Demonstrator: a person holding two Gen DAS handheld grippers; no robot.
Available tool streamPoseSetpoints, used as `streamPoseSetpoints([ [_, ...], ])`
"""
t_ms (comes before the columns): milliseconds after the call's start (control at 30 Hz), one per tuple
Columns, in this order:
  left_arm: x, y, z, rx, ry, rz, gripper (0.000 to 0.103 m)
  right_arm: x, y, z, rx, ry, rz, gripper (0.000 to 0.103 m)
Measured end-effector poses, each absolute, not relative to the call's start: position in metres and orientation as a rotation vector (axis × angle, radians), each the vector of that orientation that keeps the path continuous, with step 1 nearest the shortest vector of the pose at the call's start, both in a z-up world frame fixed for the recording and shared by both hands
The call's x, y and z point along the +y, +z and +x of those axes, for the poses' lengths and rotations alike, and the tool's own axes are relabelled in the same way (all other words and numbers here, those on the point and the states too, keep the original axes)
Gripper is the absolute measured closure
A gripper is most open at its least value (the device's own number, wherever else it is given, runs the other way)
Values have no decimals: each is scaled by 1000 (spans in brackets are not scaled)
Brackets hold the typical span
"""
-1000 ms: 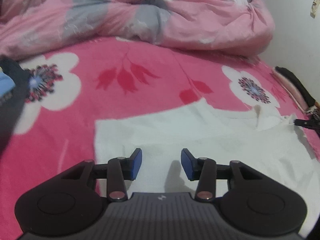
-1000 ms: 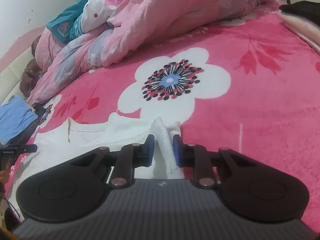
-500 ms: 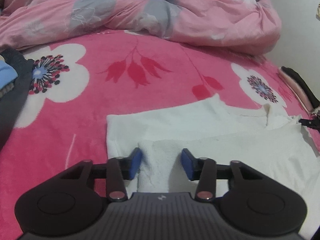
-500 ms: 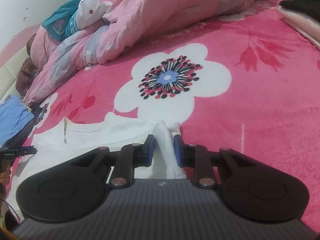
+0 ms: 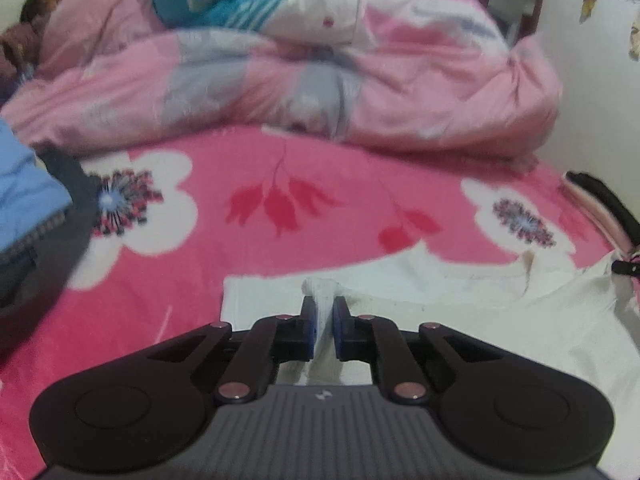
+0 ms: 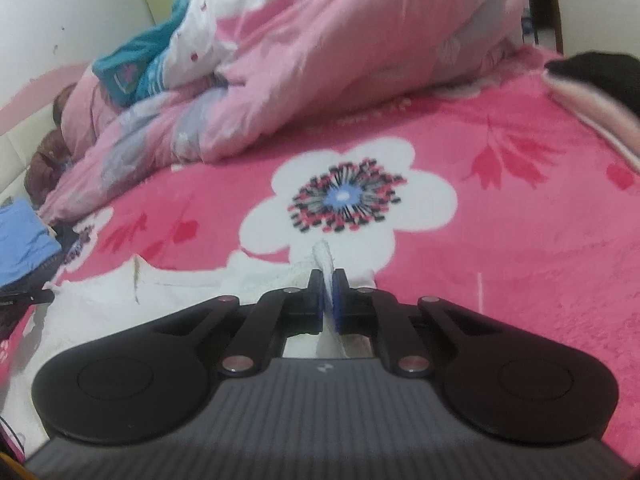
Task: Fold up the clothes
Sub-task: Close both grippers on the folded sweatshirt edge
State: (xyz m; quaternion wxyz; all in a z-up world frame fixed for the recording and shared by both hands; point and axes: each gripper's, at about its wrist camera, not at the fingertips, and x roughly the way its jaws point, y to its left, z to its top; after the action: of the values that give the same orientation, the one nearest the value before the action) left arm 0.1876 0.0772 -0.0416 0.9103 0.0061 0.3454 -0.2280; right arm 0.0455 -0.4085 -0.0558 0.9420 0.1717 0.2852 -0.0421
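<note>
Left tongs (image 5: 324, 316) have closed, both tongs (image 6: 327, 294) now pinching white garment (image 5: 460, 312).

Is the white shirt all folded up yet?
Not yet. The white shirt lies mostly spread on the pink blanket, each gripper, left and right, pinching an edge.

We hold our left gripper (image 5: 324, 322) low and level, its two blue-padded fingers (image 5: 308, 326) drawn in close, pinching a raised ridge of the white garment (image 5: 460, 312) that stands up between the pads and pokes out just past their tips. Our right gripper (image 6: 327, 300) sits in much the same pose, its fingers (image 6: 316, 300) nearly together with a thin fold of the same cloth clamped between the pads. A small tuft rises just beyond those fingertips.
</note>
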Motion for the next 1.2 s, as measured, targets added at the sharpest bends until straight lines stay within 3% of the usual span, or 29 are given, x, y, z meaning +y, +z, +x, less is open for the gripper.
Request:
streamPoseSetpoints([
  [367,78,-4,204,608,-429,23,94,-409,-21,60,494,-77,321,101],
  [1200,55,-60,289,755,-411,-51,94,-446,-86,116,581,-129,475,101],
])
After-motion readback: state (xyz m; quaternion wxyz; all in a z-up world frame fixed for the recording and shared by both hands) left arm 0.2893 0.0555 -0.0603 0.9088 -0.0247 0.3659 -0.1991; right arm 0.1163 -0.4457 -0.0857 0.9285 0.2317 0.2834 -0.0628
